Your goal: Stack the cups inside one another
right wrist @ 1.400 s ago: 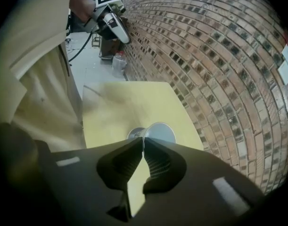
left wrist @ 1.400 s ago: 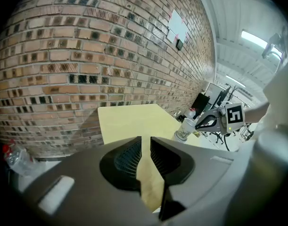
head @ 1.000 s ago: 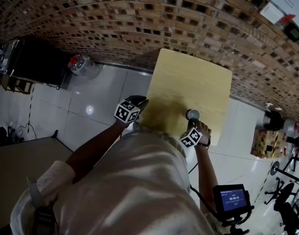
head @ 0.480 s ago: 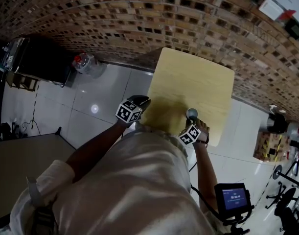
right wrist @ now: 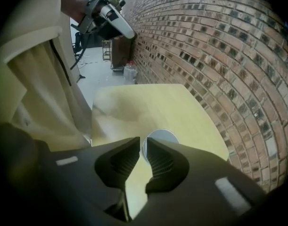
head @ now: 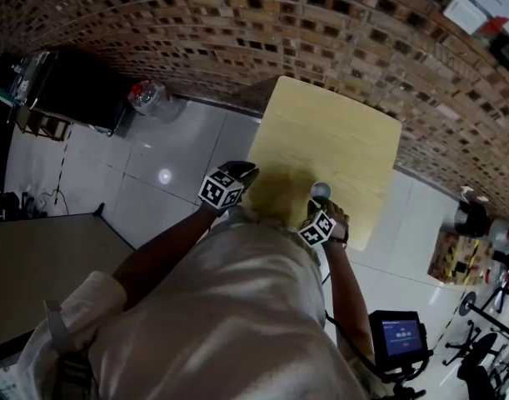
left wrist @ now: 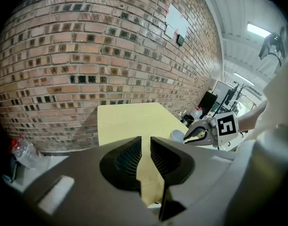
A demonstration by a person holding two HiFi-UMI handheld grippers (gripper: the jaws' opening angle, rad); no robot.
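The right gripper (right wrist: 144, 142) is opening its fingers. The slim gap between them sits over the near wall of a pale cup (right wrist: 162, 136), and the pads no longer seem to squeeze it. The left gripper (left wrist: 145, 142) has its fingers a crack apart with nothing in them, only tabletop showing through. It hangs at the near left edge of the table (head: 337, 132), well apart from the cup.

The cup stands upright on the near right part of the table. It looks light and thin-walled, so it would probably flex under a hard squeeze and tip or skid if nudged. The best hold is likely at the rim, with one finger inside and one outside.

By count there are one table, two grippers and one cup outline. I cannot tell whether other cups already sit nested inside it.
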